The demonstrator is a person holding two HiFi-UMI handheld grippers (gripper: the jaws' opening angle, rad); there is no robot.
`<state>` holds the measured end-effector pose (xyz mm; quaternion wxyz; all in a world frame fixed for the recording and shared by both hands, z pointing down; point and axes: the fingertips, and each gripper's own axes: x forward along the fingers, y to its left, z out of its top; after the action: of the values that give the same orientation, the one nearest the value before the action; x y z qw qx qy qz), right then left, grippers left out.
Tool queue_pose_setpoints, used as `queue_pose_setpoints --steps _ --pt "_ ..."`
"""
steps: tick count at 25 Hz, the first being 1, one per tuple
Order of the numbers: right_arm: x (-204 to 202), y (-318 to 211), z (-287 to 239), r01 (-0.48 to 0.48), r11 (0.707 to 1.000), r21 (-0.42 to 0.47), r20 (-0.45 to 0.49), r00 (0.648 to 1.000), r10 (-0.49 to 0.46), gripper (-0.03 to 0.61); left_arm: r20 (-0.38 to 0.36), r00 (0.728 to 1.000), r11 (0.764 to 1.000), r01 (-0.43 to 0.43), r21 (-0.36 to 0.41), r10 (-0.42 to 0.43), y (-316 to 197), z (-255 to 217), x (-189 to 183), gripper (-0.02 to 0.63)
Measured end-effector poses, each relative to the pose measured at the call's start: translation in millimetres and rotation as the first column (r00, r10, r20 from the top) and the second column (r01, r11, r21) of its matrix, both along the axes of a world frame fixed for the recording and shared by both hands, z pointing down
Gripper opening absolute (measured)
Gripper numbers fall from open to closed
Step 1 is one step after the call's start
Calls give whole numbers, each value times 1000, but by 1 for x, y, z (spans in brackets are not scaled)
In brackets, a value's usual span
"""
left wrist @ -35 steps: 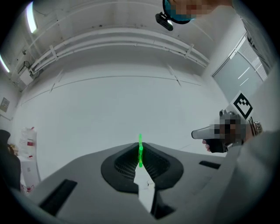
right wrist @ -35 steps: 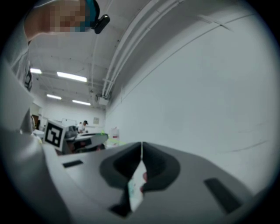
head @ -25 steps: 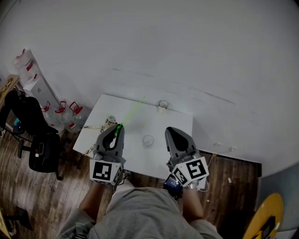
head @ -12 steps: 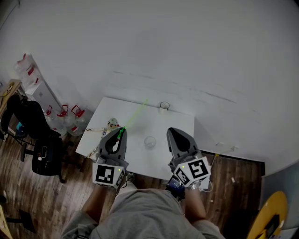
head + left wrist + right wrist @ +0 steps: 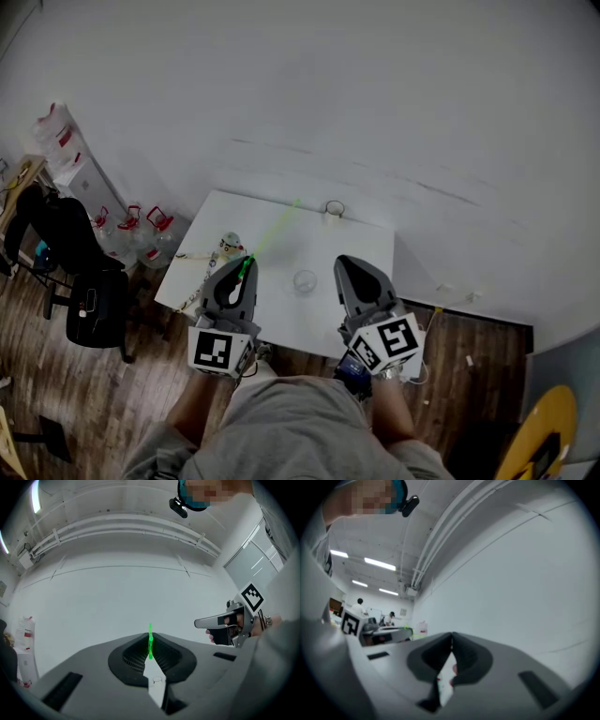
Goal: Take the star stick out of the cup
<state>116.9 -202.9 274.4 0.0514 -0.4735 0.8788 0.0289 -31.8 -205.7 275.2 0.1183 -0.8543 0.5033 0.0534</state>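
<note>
In the head view a white rectangular table (image 5: pixel 366 246) is seen at the centre of the frame, set against a pale wall on a dark wooden floor (image 5: pixel 112 394). The left gripper (image 5: pixel 246 262) is held over the left part of the table, and a thin bright green stick (image 5: pixel 272 232) is clamped at its lower end between the jaws, slanting up and to the right across the tabletop. In the left gripper view the jaws (image 5: pixel 150 638) are seen pressed together on the stick (image 5: pixel 150 641), which stands upright from between them. The stick is clear of the clear round cup (image 5: pixel 304 280), which stands on the table just right of the left gripper, between the two grippers. The star at the stick's far end cannot be made out; it is possibly too small and faint here. The right gripper (image 5: pixel 343 263) is held over the right part of the table, and in the right gripper view its jaws (image 5: pixel 451 636) are seen closed tip to tip with nothing between them. A small pale cup-like thing (image 5: pixel 334 208) stands at the table's far edge. A black chair (image 5: pixel 70 262) and clear water jugs with red handles (image 5: pixel 141 230) are seen at the left of the frame.
</note>
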Motion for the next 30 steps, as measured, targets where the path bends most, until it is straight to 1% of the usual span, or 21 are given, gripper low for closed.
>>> queue_pose_setpoints --steps 8,12,17,30 --pt "-3 -2 3 1 1000 -7 -4 1000 -1 34 -13 1000 1000 8 -15 -8 -1 -1 -3 44" --pt "-3 0 4 -9 1000 -10 -11 1000 9 34 -32 999 999 6 -40 -7 2 -1 -3 44" --pt "-5 2 5 -8 1000 -7 -12 1000 8 34 -6 1000 1000 3 -7 -3 3 3 -6 44" --pt "-9 5 5 -4 1000 -9 -15 1000 4 34 -2 1000 1000 6 -17 -6 8 5 -11 44"
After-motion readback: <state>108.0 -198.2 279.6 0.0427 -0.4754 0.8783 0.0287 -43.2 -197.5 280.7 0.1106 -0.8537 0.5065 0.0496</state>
